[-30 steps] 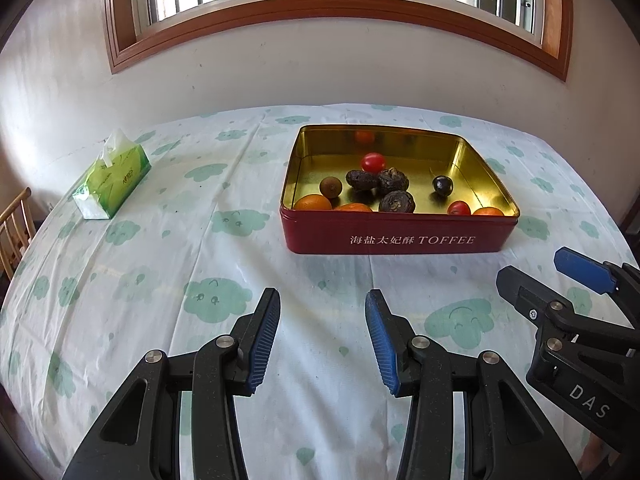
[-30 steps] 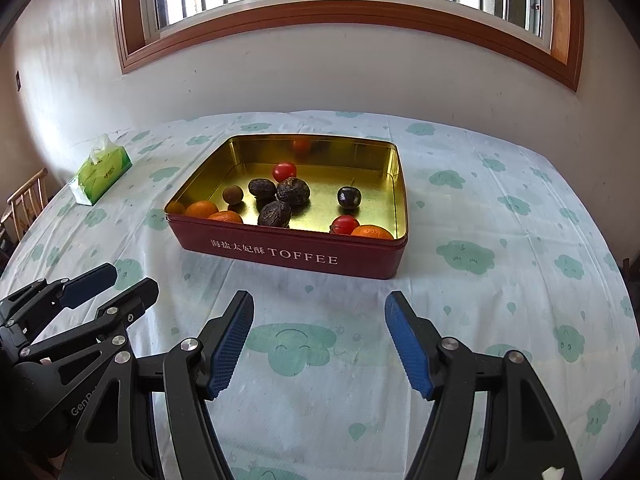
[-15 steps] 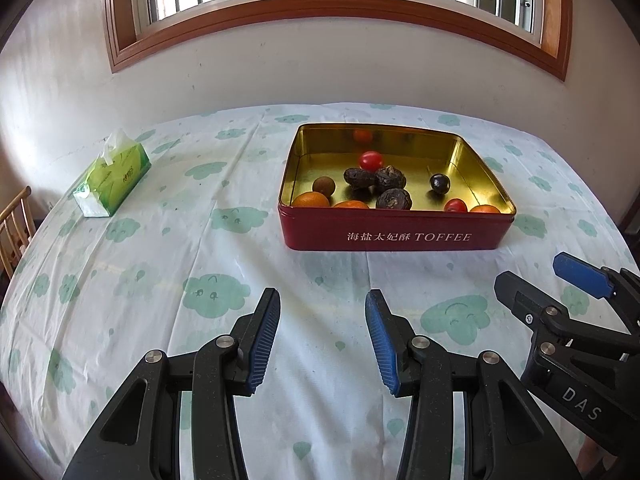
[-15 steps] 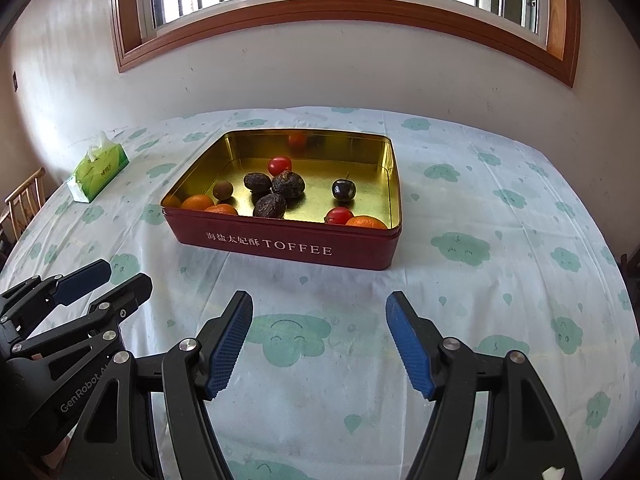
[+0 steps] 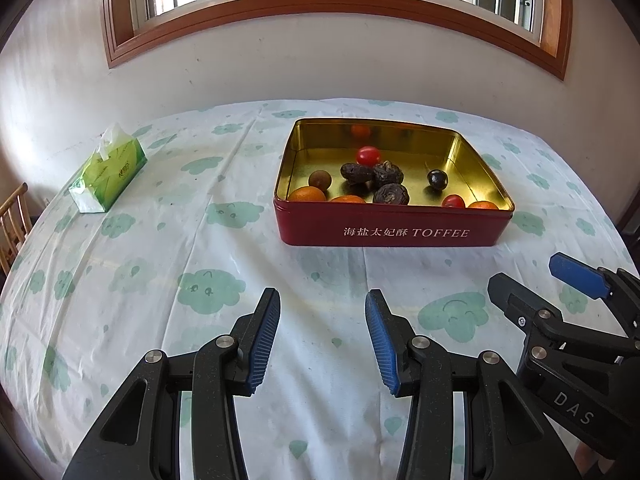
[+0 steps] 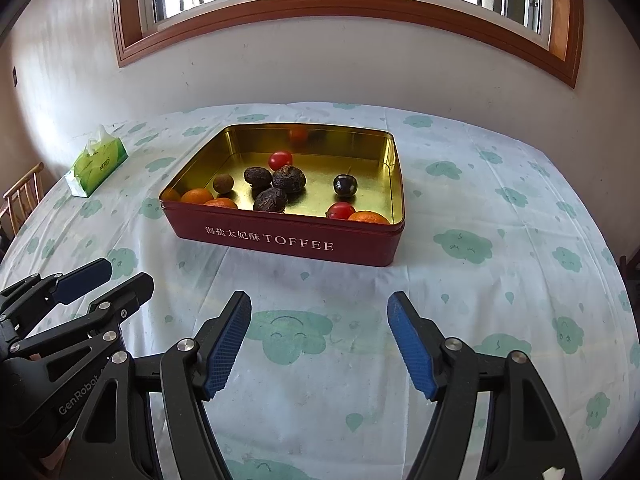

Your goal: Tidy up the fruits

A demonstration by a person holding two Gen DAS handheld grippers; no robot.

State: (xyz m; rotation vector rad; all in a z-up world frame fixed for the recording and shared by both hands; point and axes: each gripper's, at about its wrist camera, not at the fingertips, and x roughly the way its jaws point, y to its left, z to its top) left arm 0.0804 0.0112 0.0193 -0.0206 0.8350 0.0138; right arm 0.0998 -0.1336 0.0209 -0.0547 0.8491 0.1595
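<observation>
A red toffee tin (image 5: 394, 230) with a gold inside stands on the table; it also shows in the right wrist view (image 6: 288, 242). It holds several fruits: oranges (image 5: 307, 194), red tomatoes (image 5: 368, 155), dark wrinkled fruits (image 5: 391, 194), a brown round fruit (image 5: 319, 180) and a dark cherry (image 6: 345, 185). My left gripper (image 5: 322, 336) is open and empty, well short of the tin. My right gripper (image 6: 320, 340) is open and empty, also short of the tin. Each gripper shows at the edge of the other's view.
A green tissue pack (image 5: 108, 174) lies at the far left of the table. A wooden chair (image 5: 12, 220) stands past the left edge. The cloud-print tablecloth (image 5: 200, 292) covers the round table; a wall and window stand behind.
Both grippers have drawn back a little from the tin, which sits slightly farther off and higher in both views. The jaws stay open.
</observation>
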